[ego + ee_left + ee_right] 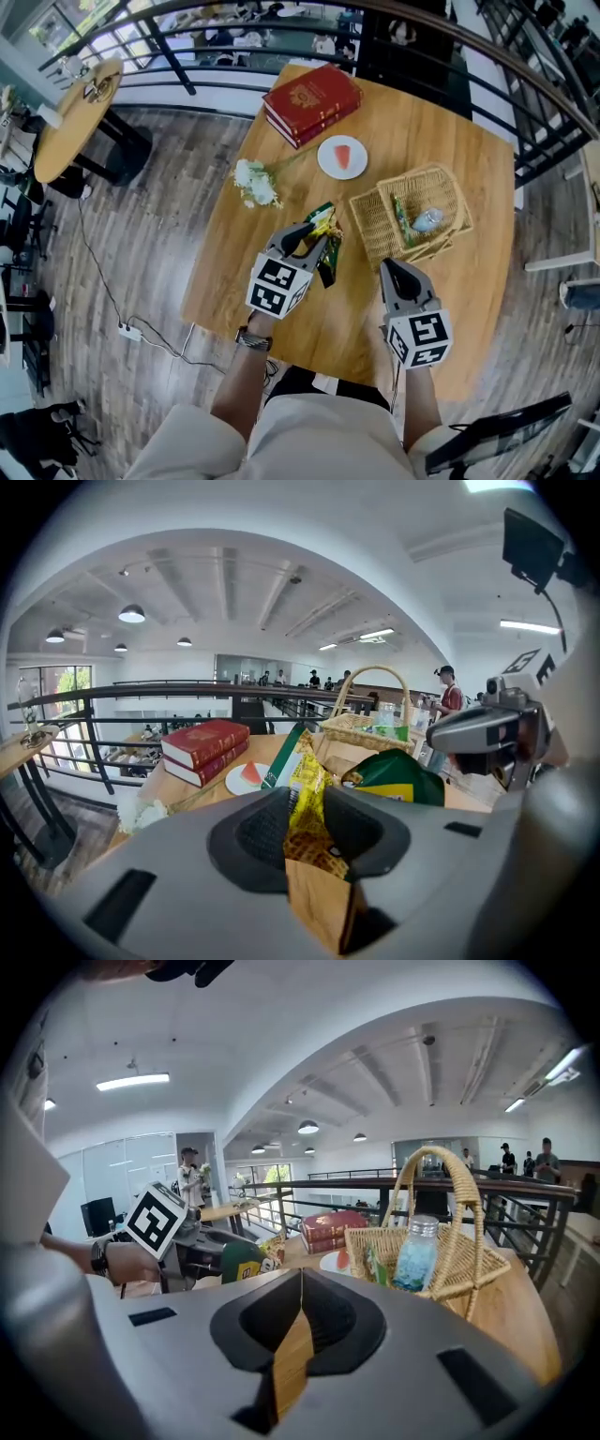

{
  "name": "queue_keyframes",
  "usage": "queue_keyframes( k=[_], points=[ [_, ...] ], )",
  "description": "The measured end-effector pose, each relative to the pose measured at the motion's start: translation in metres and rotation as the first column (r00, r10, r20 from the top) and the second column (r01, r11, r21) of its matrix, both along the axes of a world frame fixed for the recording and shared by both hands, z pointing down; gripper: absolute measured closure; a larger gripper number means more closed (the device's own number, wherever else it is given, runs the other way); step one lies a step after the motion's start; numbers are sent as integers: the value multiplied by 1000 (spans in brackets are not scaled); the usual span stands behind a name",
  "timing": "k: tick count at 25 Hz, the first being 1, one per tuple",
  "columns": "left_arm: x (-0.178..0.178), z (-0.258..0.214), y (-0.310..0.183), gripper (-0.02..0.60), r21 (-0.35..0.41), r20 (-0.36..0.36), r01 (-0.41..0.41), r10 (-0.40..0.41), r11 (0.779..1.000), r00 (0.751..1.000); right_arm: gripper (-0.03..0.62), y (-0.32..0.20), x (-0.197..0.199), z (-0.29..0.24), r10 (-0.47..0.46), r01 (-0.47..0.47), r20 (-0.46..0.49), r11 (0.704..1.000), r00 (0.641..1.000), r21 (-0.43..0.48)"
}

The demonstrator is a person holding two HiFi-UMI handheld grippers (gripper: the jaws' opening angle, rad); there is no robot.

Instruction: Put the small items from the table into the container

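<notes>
Left gripper [305, 841]: jaws narrowed onto a yellow snack packet [302, 803], pinched at its lower end, long axis running up and out along the jaw line. A dark green packet [398, 778] touches it on the right; can't tell if it's caught in the same pinch or loose. Right gripper [298, 1307]: jaws fully together, nothing in them. Target is the wicker basket [370, 230] — ahead and right of the left jaws, near, with its handle arching over the opening. The right gripper is nearer the basket but empty, so my read is the left carries: cross rightward, drop in clear of the handle. Counts: one basket holding one bottle [428, 220] and one green packet [401, 220]; two packets at the left jaws; further out on the table [450, 141] — two red books [311, 101], one plate [326, 167] with one watermelon slice [343, 156], one bunch of white flowers [255, 183].
</notes>
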State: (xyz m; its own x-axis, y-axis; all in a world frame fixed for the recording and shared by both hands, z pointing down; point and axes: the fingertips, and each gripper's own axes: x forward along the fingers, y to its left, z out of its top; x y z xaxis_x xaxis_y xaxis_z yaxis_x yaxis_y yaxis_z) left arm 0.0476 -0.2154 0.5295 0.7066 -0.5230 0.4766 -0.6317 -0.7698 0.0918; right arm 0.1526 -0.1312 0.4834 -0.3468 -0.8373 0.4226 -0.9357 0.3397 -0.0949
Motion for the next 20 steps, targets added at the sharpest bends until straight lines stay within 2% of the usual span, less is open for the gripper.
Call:
queue_keyframes(
  k=[12, 20],
  points=[
    [70, -55, -1, 466, 80, -35, -110, 113, 991, 993, 577, 6, 55, -44, 89, -88, -16, 993, 996, 84],
    [135, -77, 2, 466, 118, -9, -251, 254, 961, 967, 577, 20, 101, -58, 178, -175, -23, 979, 984, 108]
  ],
)
